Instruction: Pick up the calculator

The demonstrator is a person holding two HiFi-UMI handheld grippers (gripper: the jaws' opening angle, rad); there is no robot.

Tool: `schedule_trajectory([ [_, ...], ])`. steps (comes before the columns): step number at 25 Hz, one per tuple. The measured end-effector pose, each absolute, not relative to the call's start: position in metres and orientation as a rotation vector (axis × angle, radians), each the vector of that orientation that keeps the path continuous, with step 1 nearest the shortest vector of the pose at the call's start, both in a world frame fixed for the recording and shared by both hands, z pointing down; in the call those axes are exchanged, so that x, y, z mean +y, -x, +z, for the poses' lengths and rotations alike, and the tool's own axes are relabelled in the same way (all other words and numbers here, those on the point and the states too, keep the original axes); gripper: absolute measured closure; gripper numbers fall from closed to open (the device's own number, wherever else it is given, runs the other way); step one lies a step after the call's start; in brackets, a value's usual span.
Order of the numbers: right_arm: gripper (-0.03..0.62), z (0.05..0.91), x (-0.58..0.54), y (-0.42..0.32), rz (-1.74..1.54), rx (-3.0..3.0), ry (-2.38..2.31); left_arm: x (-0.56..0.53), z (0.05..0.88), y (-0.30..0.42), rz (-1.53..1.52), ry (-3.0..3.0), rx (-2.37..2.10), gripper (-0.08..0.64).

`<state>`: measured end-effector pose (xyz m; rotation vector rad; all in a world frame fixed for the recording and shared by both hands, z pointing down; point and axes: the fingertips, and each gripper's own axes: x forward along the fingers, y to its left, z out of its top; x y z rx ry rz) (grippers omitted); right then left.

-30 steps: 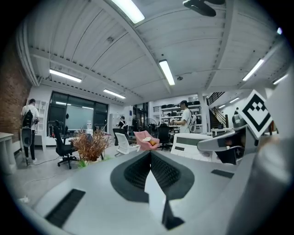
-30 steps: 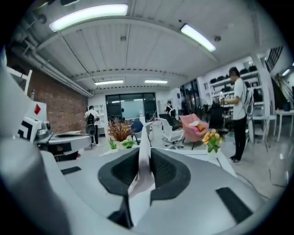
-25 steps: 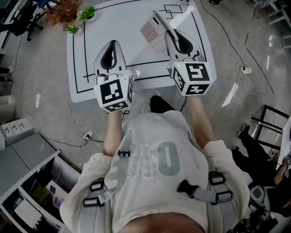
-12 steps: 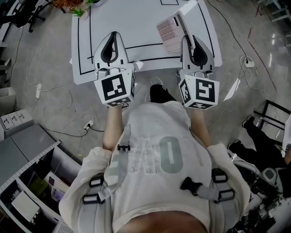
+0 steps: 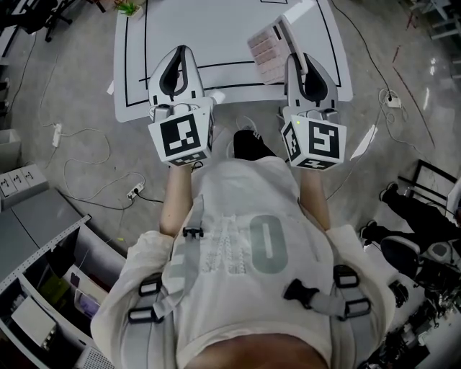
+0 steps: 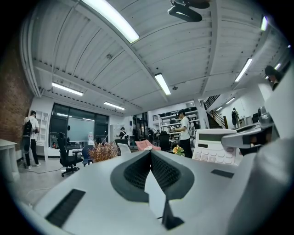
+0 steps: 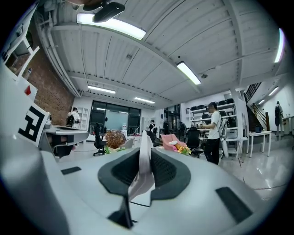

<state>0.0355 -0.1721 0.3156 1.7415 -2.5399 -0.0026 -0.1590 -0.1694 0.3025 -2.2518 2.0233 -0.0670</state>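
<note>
The calculator [image 5: 265, 49], pale with pinkish rows of keys, is off the white table [image 5: 216, 36] and tilted on its edge, with my right gripper [image 5: 291, 39] shut on its right side. In the right gripper view it shows only as a thin white edge [image 7: 145, 153] pinched between the dark pads [image 7: 165, 170]. The left gripper view shows its display and keys [image 6: 215, 148] at the right. My left gripper [image 5: 178, 52] is over the table's near left part, its jaws together with nothing in them.
Black lines are drawn on the table. A potted plant [image 5: 130, 7] stands at its far left corner. Cables and a power strip [image 5: 135, 191] lie on the floor at the left, shelves at the lower left. A seated person's legs [image 5: 410, 223] are at the right.
Both grippers have drawn back towards the table's near edge. The calculator has come along in the right gripper.
</note>
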Motion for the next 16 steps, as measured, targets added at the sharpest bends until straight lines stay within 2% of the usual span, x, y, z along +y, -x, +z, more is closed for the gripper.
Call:
schedule_trajectory([
  [16,0.525,0.333,-0.177,-0.041,0.010,-2.508,-1.703,-0.164,0.316,0.165,-0.105,2.244,2.070,0.540],
])
